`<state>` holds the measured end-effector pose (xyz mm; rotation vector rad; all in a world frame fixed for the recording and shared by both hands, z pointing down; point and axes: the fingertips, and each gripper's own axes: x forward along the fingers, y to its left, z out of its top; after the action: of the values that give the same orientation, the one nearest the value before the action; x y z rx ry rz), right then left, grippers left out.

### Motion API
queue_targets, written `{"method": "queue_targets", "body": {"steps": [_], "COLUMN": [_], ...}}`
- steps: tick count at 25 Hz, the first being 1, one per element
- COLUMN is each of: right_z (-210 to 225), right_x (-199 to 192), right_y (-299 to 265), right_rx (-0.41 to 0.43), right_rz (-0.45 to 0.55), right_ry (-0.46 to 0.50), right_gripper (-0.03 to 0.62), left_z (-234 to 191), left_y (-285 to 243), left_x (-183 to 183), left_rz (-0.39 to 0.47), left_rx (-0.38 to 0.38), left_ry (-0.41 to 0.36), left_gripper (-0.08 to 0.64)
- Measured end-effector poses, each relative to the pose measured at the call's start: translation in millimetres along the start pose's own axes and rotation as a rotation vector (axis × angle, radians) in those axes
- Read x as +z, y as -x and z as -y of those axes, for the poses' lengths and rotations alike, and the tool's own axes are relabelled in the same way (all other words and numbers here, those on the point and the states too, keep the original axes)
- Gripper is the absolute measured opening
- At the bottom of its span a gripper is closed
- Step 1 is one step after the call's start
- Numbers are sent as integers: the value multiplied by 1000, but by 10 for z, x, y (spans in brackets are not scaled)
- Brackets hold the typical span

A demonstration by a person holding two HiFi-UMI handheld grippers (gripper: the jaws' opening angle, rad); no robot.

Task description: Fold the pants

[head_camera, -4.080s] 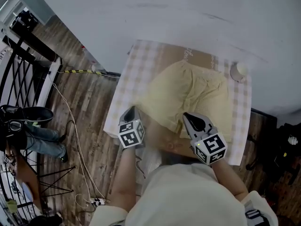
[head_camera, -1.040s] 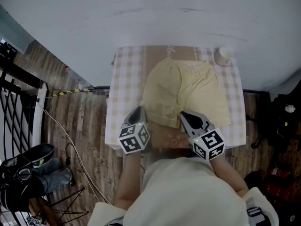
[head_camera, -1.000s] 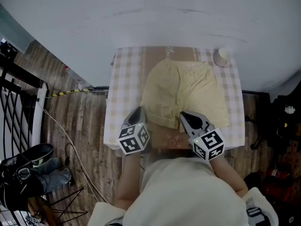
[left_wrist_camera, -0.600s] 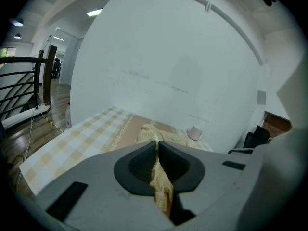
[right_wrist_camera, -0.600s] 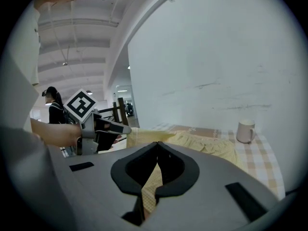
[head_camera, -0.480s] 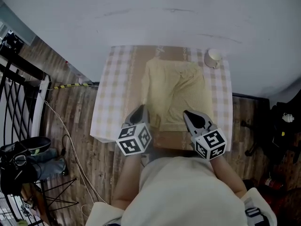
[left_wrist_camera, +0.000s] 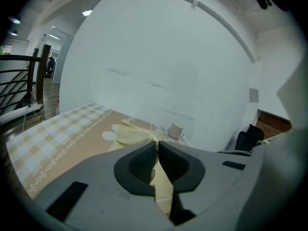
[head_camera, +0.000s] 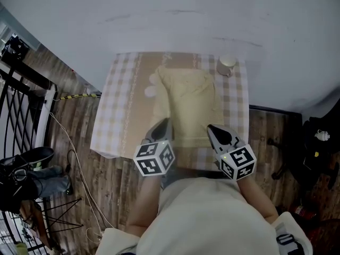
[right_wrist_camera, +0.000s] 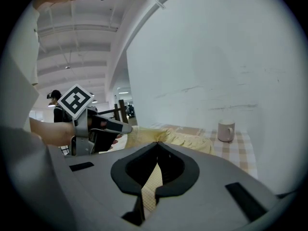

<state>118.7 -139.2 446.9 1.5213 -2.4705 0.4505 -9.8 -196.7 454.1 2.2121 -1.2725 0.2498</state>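
Observation:
Pale yellow pants lie lengthwise on the checked tablecloth, with the near end pulled out over the table's front edge. My left gripper is shut on that near edge at its left corner, and a strip of yellow cloth runs between its pads. My right gripper is shut on the right corner, with cloth pinched in its jaws. In the right gripper view the fabric stretches across to the left gripper.
A white mug stands at the table's back right corner, close to the pants' far end. A white wall runs behind the table. A black railing and floor cables are at the left, and dark gear at the right.
Both grippers have drawn back toward the person, dragging the pants' near edge with them. The pants now look narrower and longer on the table.

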Motion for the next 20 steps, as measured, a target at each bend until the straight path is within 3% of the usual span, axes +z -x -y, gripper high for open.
{"method": "queue_targets", "body": {"steps": [12,20], "right_z": [460,652], "right_x": [-193,-328], "right_y": [447,590], "right_rx": [23,23], "right_rz": [-14,-39], "right_ry": [0,-8], "right_gripper": [0,0], "left_z": [920,1356], "left_y": [-244,-373], "left_x": [-430,-797], "left_rz": [-39,-111], "left_rx": [-62,-121], "left_ry": [-6,-11], "left_gripper": [19,18]}}
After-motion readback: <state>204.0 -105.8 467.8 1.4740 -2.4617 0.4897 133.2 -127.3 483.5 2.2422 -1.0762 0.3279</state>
